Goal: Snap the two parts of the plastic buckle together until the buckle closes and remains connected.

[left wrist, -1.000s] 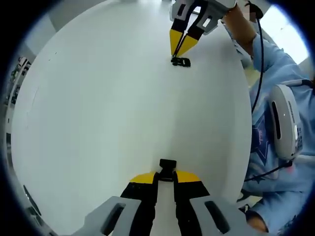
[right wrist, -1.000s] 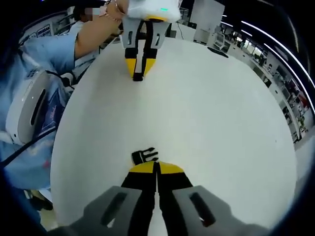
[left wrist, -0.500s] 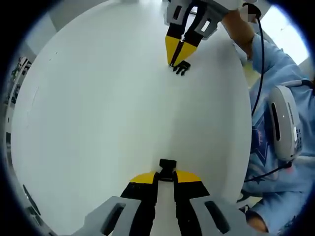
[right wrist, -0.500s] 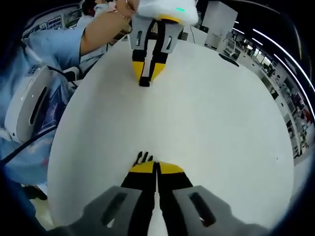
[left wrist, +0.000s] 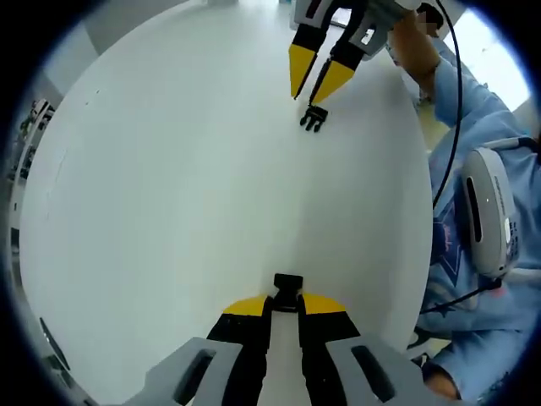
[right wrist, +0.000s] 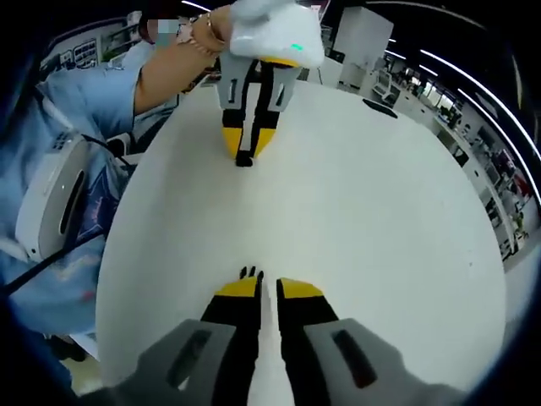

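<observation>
My left gripper (left wrist: 286, 303) is shut on the black socket half of the buckle (left wrist: 287, 286), which sticks out past its yellow fingertips. The right gripper view shows that same gripper (right wrist: 245, 145) at the far side of the table, the socket half (right wrist: 243, 158) in its tips. The black pronged half (left wrist: 313, 117) lies loose on the white table (left wrist: 169, 194). My right gripper (left wrist: 315, 80) hovers just over it with its jaws apart. In its own view, the right gripper (right wrist: 269, 289) stands slightly open, and the pronged half (right wrist: 248, 273) lies just beyond its left fingertip.
The round white table (right wrist: 380, 211) ends near both grippers. A person in light blue sleeves (left wrist: 499, 110) stands along one edge, wearing a white device (left wrist: 490, 207) with a black cable. Desks and shelving (right wrist: 473, 127) stand beyond the table.
My right gripper, shut a second ago with its tips at the pronged half, has opened. That half turned and slid a little on the table. My left gripper has not moved.
</observation>
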The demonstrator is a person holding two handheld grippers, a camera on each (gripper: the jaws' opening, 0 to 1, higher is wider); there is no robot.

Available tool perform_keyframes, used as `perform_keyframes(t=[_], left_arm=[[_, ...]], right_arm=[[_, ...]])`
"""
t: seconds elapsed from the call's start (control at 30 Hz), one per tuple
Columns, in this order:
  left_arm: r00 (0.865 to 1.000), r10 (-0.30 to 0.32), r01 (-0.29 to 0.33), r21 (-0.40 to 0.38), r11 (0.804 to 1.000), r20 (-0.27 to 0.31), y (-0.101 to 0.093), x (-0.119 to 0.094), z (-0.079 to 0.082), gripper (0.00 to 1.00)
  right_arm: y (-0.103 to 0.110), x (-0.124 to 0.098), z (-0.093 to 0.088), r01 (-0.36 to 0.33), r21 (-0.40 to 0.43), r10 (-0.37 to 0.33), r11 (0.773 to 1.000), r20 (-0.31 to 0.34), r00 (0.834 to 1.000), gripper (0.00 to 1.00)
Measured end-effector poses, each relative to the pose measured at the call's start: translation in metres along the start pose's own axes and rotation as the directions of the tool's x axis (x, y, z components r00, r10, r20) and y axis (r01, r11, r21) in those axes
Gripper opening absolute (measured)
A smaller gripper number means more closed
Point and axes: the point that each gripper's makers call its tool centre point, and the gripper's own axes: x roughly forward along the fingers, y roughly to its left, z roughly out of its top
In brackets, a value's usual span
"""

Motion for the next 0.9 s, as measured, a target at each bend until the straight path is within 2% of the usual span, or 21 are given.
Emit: perform_keyframes(t=[0.1, 0.33, 0.77, 0.9], left_arm=[[1.0, -0.001, 0.001, -0.002, 1.0, 0.003, 0.001, 0.0, 0.0, 0.11], [1.0, 0.001, -0.001, -0.002, 1.0, 0.0, 0.001, 0.0, 0.0, 0.11], [1.0, 0.001, -0.001, 0.0, 1.0, 0.008, 0.002, -0.001, -0.001, 0.11], [1.0, -0.009, 0.009, 0.016, 1.0, 0.021, 0.002, -0.002, -0.001, 0.11]], right_arm=[[0.006, 0.0, -0.002, -0.012, 0.02, 0.012, 1.0, 0.002, 1.0, 0.11], [0.012, 0.004, -0.011, -0.002, 0.044, 0.004, 0.999, -0.036, 0.999, 0.16], [0.017, 0.01, -0.014, -0.019, 0.061, 0.023, 0.998, -0.07, 0.997, 0.12], [0.018, 0.009, -0.014, -0.029, 0.04, 0.032, 0.999, -0.079, 0.996, 0.12]])
